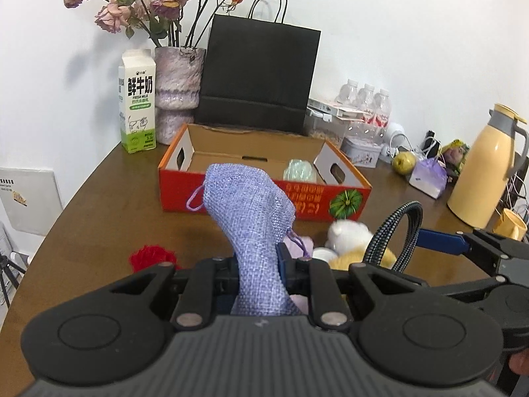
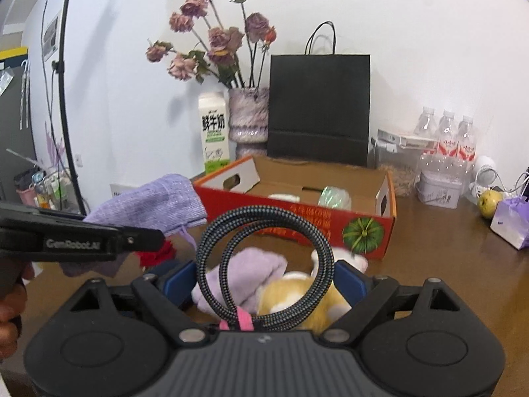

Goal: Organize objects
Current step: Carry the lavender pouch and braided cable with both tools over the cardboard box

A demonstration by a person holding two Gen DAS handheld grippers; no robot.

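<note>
My left gripper [image 1: 259, 264] is shut on a lavender burlap drawstring pouch [image 1: 251, 211] and holds it up in front of the red cardboard box [image 1: 251, 195]. The pouch also shows in the right wrist view [image 2: 152, 205]. My right gripper [image 2: 264, 281] is shut on a coiled black braided cable [image 2: 264, 254] with a pink tie, held above the table. The cable also shows in the left wrist view [image 1: 395, 231]. The open box [image 2: 330, 225] holds a pale green object [image 2: 334, 197]. Below lie a yellow-white plush toy [image 2: 297, 294], a light purple cloth [image 2: 254, 271] and a red knitted item [image 1: 152, 256].
Behind the box stand a milk carton [image 1: 137, 102], a vase of dried roses [image 1: 177, 89] and a black paper bag [image 1: 261, 72]. At the right are water bottles [image 1: 367, 102], a tin [image 1: 362, 155], a green apple [image 1: 404, 162], a small purple bag [image 1: 428, 175] and a yellow thermos [image 1: 486, 165].
</note>
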